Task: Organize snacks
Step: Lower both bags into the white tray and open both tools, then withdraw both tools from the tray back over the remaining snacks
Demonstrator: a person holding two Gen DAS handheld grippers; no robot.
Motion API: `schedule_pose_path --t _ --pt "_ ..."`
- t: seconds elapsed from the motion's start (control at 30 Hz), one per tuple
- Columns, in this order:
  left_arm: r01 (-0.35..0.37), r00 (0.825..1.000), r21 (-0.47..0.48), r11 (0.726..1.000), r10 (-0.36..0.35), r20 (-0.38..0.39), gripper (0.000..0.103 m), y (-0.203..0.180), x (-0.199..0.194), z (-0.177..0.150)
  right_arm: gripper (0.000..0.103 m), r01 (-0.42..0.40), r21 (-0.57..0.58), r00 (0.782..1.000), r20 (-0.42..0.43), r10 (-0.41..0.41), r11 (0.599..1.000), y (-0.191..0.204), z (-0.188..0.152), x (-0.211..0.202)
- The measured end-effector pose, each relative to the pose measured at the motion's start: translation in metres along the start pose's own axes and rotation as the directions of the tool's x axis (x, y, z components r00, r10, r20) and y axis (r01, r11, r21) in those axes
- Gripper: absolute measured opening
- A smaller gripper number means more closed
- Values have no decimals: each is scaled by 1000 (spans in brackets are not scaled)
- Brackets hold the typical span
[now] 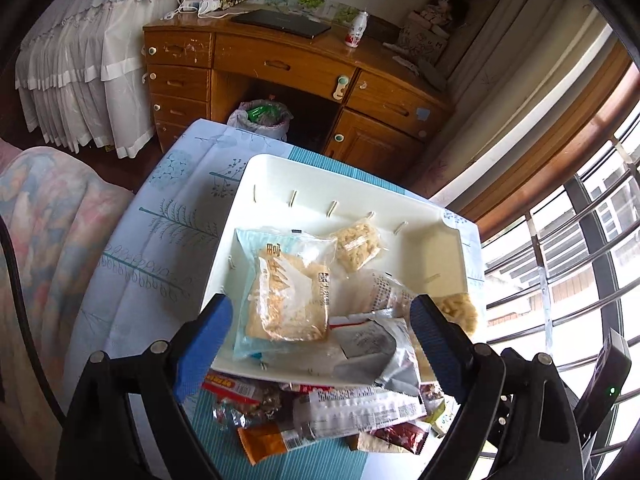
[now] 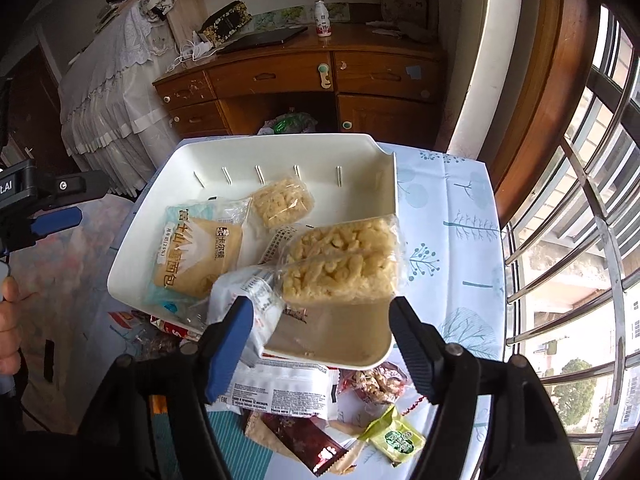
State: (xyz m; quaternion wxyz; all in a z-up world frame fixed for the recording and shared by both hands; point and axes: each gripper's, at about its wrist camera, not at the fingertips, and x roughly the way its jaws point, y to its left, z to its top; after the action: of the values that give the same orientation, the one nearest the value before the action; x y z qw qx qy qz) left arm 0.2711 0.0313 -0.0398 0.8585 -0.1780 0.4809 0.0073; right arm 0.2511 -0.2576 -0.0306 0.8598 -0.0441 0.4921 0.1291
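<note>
A white tray point(image 1: 320, 196) point(image 2: 280, 152) sits on the patterned tablecloth. In it lie a bread packet point(image 1: 284, 300) point(image 2: 196, 256), a small puffed-snack packet point(image 1: 358, 246) point(image 2: 282, 200) and a white crumpled packet point(image 2: 248, 296). A larger puffed-snack packet point(image 2: 344, 264) point(image 1: 460, 312) leans on the tray's right wall, just beyond my right gripper point(image 2: 322, 304), which is open and not touching it. My left gripper point(image 1: 322, 308) hovers open above the bread packet with nothing gripped. Several loose snack packets point(image 1: 320, 412) point(image 2: 288, 392) are piled in front of the tray.
A wooden desk point(image 1: 280, 64) with drawers stands beyond the table, a lined bin point(image 1: 262, 116) under it. Window bars point(image 2: 580, 240) run along the right. A bed with a flowered blanket point(image 1: 48, 216) lies to the left. A green packet point(image 2: 396, 438) sits near the table's front.
</note>
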Motion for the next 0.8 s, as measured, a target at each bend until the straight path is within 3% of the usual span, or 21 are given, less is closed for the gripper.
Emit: schedule_pose_path --t 0.4,0.8 --pt "-52 993 -5 999 52 109 90 0 -70 -70 71 -137 111 990 30 135 984 -17 -36 -44" --pt "-153 982 -33 988 156 105 90 5 -102 -160 71 -231 220 971 -14 240 948 -41 -88 -64"
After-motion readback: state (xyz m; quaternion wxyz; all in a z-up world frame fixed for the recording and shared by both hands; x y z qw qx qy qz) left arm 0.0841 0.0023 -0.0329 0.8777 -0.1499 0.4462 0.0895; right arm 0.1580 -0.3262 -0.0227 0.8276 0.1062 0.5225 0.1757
